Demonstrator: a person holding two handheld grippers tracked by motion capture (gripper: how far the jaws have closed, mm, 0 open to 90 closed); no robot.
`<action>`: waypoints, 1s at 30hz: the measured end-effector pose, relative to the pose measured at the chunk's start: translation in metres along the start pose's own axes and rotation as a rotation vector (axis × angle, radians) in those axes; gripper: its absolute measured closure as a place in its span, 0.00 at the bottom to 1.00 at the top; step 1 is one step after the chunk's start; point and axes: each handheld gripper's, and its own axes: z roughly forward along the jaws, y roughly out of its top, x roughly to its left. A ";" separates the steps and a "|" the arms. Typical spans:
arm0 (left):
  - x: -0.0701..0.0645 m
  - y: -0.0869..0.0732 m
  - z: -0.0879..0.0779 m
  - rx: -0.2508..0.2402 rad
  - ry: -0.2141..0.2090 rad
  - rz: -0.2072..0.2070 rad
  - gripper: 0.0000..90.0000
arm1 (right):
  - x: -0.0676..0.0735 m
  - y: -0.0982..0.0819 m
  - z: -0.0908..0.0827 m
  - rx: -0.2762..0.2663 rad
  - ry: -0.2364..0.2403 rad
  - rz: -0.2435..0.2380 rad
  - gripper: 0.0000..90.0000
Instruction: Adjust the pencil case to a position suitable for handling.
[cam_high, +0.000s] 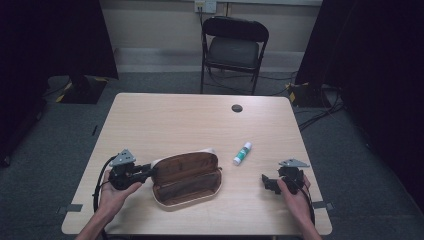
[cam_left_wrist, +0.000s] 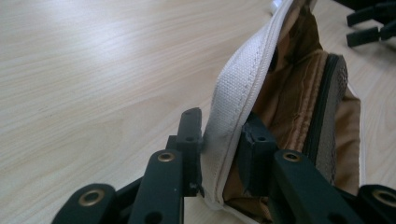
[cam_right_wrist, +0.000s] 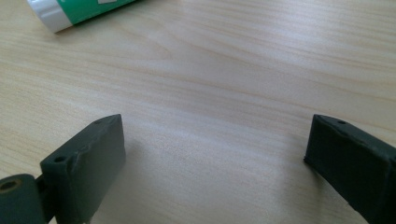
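High view: brown pencil case lying open near the front middle of the table, white shell outside, zip gaping. Left claw clenched on the case's left end, hand low on the table, wrist level, pointing right. Right claw well apart to the right, resting low, jaws released. Glue stick lying between case and right claw, a little farther back.

Left gripper view: left claw pinching the white zip edge, one pad outside on the fabric, the other inside against the brown lining. Best kept firm and steady on this hem, holding the mouth open and the case from sliding.

Right gripper view: right claw wide open over bare wood, nothing between the pads; glue stick ahead at the upper left. Likely next: reach for it squarely across the tube.
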 end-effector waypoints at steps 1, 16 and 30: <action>0.001 0.000 -0.001 -0.013 -0.006 -0.012 0.81 | 0.000 0.000 0.000 0.000 0.000 0.000 0.04; 0.015 0.012 0.010 0.004 -0.005 -0.045 0.84 | 0.000 0.000 0.000 0.000 0.001 -0.002 0.04; 0.017 0.021 0.020 -0.011 -0.015 -0.063 0.84 | 0.000 0.000 0.001 0.000 0.001 0.000 0.04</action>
